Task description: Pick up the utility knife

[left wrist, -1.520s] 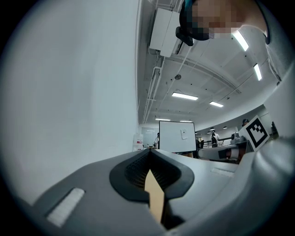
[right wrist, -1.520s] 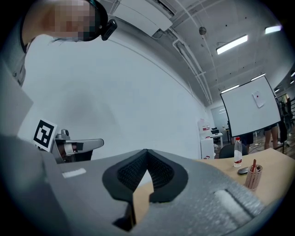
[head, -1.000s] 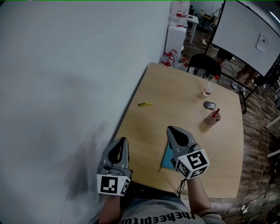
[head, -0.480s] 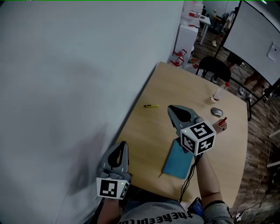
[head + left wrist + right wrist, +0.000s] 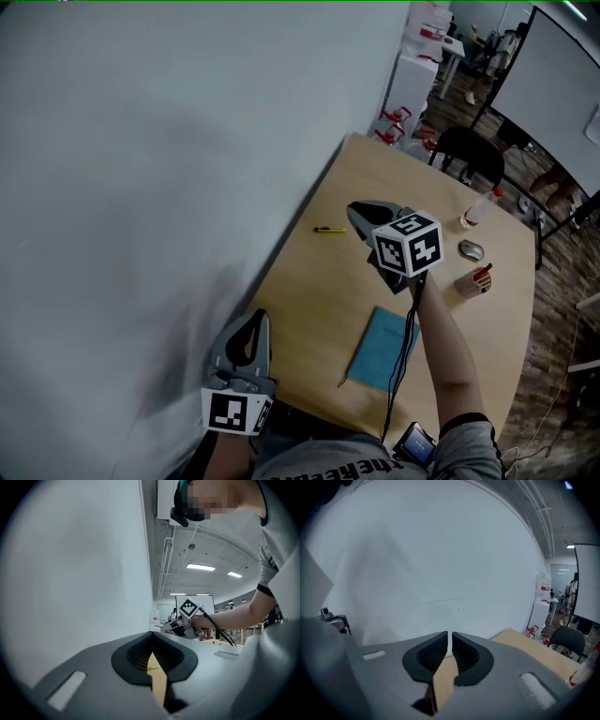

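The utility knife (image 5: pixel 330 230) is a thin yellow stick lying flat on the wooden table (image 5: pixel 309 291), near the wall side. My right gripper (image 5: pixel 352 211) hovers just right of it, a short way off, pointing toward the wall. Its jaws have just been opening: in the right gripper view (image 5: pixel 450 635) a narrow gap shows between the tips, with nothing in it. My left gripper (image 5: pixel 255 321) stays at the table's near corner, jaws together and empty. In the left gripper view (image 5: pixel 151 637) the knife (image 5: pixel 153 668) is a faint yellow line far ahead.
A blue notebook (image 5: pixel 382 349) lies near the front edge with a pencil (image 5: pixel 344 378) beside it. On the right are a mouse (image 5: pixel 472 249), a bottle (image 5: pixel 476 210) and a brown cup (image 5: pixel 472 279). A grey wall (image 5: pixel 169 187) borders the table's left; a black chair (image 5: pixel 469 150) stands beyond.
My right gripper has travelled from above the notebook, away from me, to beside the knife. The left gripper has stayed at the near corner.
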Available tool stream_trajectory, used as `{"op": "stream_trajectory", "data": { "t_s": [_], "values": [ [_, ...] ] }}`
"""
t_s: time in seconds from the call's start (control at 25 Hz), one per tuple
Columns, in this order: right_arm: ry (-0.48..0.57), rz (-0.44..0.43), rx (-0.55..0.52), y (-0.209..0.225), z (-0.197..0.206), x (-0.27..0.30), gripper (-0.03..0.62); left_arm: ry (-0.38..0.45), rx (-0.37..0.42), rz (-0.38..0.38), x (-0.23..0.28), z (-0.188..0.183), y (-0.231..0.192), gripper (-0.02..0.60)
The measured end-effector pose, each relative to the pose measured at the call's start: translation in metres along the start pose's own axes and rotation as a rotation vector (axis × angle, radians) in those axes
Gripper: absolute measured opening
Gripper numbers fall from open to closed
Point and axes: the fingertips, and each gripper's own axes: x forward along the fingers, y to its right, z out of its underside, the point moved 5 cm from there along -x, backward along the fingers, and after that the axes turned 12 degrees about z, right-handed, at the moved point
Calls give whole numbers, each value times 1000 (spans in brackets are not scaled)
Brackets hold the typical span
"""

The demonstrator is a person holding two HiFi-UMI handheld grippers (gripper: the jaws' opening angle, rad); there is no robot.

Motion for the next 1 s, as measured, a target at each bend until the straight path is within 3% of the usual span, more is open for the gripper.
{"op": "stream_trajectory", "data": {
  "t_s": [0.44, 1.0],
  "values": [
    [-154, -68, 3, 4, 59, 64, 68, -26, 3, -38, 3, 10, -9, 20],
    [-295, -36, -131, 10, 132, 126, 126, -50, -14, -56, 16, 24, -9, 20]
  ]
}}
